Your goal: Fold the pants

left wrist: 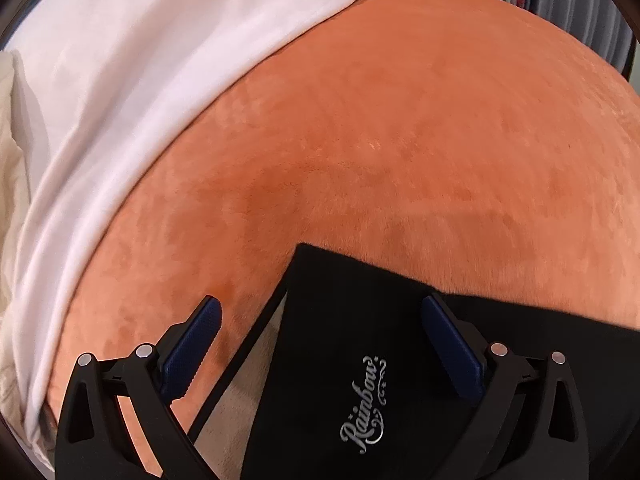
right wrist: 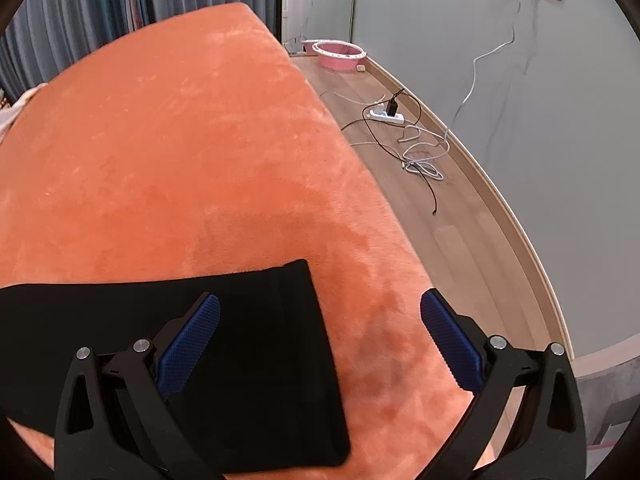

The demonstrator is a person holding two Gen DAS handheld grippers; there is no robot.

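1. Black pants (left wrist: pixel 360 360), folded into a flat, sharp-cornered band, lying on an orange plush blanket (left wrist: pixel 400 140) at the near end of the bed.
2. In the right wrist view the same pants (right wrist: pixel 240 360) running as a long strip from the left edge to a squared, slightly rounded end just right of centre; long axis roughly crosswise to that gripper's fingers.
3. In the left wrist view one pointed corner aimed away from the camera, with a silver script logo "Rainbow" (left wrist: pixel 364 404) running lengthwise on the matte, smooth cloth.
4. Thin black drawstring (left wrist: pixel 240 360) trailing from the pants' left edge toward the lower frame.
5. Left gripper (left wrist: pixel 320 356) spread wide, holding nothing; right blue ribbed pad over the pants, left pad over the blanket.
6. Right gripper (right wrist: pixel 320 348) likewise wide apart and empty; left pad over the pants, right pad over bare blanket.
7. Blanket short-piled, velvety, with brushed light and dark patches.
8. White sheet (left wrist: pixel 140 100), smooth with soft folds, along the blanket's far-left side.
9. Wooden floor (right wrist: pixel 460 240) right of the bed, with a white power strip (right wrist: pixel 386 116), tangled cables (right wrist: pixel 420 152) and a pink round basin (right wrist: pixel 340 54) by the grey wall.
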